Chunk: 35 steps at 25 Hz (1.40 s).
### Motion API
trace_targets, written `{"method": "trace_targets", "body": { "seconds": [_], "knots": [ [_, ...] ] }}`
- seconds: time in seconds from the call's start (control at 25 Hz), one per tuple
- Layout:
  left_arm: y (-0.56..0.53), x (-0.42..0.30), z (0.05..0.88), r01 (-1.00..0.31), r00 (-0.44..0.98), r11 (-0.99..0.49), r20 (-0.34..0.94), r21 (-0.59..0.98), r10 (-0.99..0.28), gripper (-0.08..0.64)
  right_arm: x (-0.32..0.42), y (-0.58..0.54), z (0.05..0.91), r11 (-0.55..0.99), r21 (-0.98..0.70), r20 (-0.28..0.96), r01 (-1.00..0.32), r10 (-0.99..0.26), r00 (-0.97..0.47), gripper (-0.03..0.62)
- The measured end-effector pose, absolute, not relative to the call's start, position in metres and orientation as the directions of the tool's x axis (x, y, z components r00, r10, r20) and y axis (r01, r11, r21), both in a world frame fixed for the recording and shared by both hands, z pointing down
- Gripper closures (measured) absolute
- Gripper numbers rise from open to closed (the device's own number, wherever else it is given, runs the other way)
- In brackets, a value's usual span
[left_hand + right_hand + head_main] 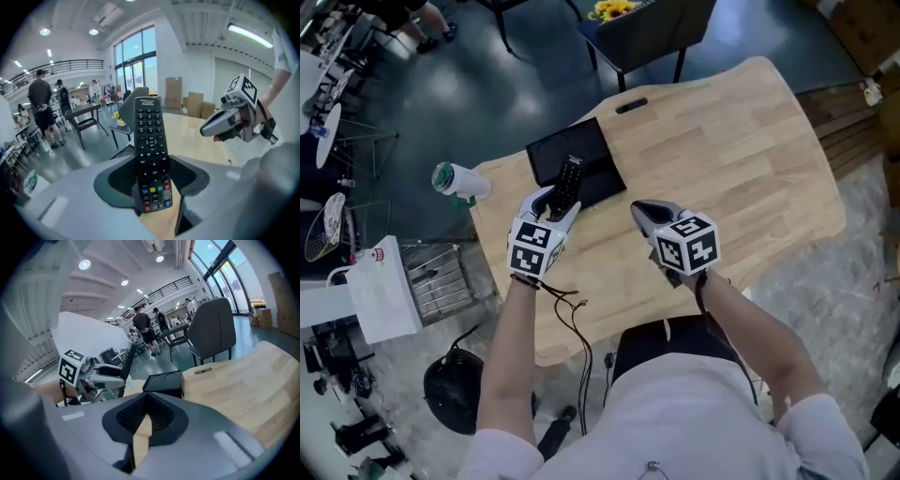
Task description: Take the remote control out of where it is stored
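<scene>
The remote control (pixel 151 150) bears "OK" on its middle button; no other print is legible.

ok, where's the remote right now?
Head view, left of centre: the remote is clamped in the left gripper jaws, by the black tray near the table far-left edge.

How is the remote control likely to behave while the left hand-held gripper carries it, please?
The remote control looks like rigid plastic, so probably stiff and light. The left hand-held gripper clamps only its lower end, so the long free part may pivot. Its smooth casing could slip.
</scene>
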<state>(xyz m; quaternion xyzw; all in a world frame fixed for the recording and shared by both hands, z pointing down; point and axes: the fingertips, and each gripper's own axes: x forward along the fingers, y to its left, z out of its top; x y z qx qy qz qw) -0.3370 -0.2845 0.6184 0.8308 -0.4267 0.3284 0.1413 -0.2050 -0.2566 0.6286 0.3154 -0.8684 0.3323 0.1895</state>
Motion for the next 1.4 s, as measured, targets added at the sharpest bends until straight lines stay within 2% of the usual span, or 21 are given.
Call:
{"method": "trace_targets", "body": {
  "seconds": [0.28, 0.6, 1.0, 1.4],
  "knots": [
    [-0.227, -0.354, 0.52, -0.93, 0.294, -0.367, 0.533, -0.034, -0.794, 0.334, -0.229, -0.247, 0.544, 0.728, -0.379, 0.428, -0.571, -0.409, -0.806, 0.568],
    [-0.161, -0.361, 0.417, -0.982, 0.138, -0.175, 0.359, -0.074, -0.923, 0.334, -0.252, -0.219, 0.453, 0.844, -0.278, 0.308, -0.458, -0.373, -0.875, 0.568],
    [-0.104, -0.352, 0.346, -0.998, 0.013, -0.023, 0.152, -0.06, -0.988, 0.334, -0.242, -0.197, 0.375, 0.9, -0.166, 0.196, -0.404, -0.371, -0.908, 0.568],
    [-0.105, -0.345, 0.322, -0.998, -0.017, 0.012, 0.07, -0.06, -0.997, 0.336, -0.233, -0.195, 0.344, 0.897, -0.117, 0.15, -0.426, -0.408, -0.901, 0.568]
  ]
}}
